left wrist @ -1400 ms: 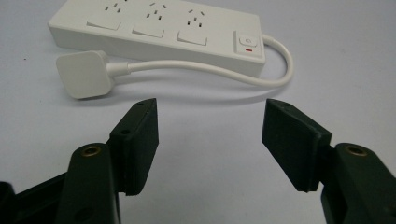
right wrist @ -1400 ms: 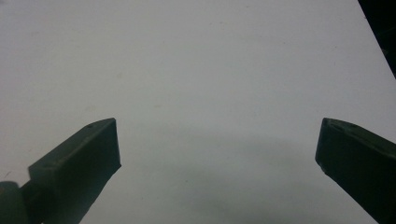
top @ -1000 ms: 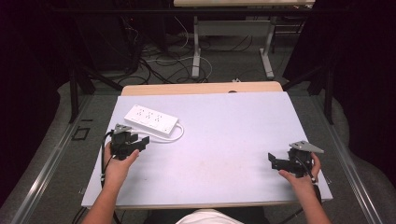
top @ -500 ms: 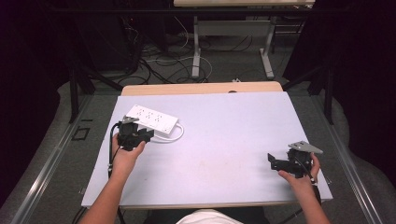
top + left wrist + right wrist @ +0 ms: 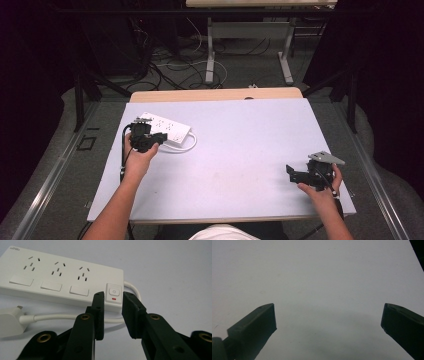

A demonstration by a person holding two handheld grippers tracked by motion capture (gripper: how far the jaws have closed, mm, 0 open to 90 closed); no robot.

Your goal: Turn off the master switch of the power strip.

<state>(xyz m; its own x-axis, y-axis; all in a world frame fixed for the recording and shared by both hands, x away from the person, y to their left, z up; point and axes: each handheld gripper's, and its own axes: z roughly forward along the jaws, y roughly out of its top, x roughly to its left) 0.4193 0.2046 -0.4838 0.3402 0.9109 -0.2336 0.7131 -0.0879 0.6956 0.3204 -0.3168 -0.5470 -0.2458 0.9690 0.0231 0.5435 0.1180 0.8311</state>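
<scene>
The left gripper point(image 5: 145, 137) reaches forward over the white power strip point(image 5: 166, 129) at the table's far left. Its jaws are a little way apart and hold nothing; the tips sit just in front of the strip's switch point(image 5: 114, 292). The right gripper point(image 5: 306, 174) rests low at the near right, jaws wide apart, nothing between them. The table point(image 5: 250, 140) is pale and flat. The white cord point(image 5: 62, 318) and plug point(image 5: 10, 321) lie beside the strip. Cables point(image 5: 170, 65) lie on the floor behind.
</scene>
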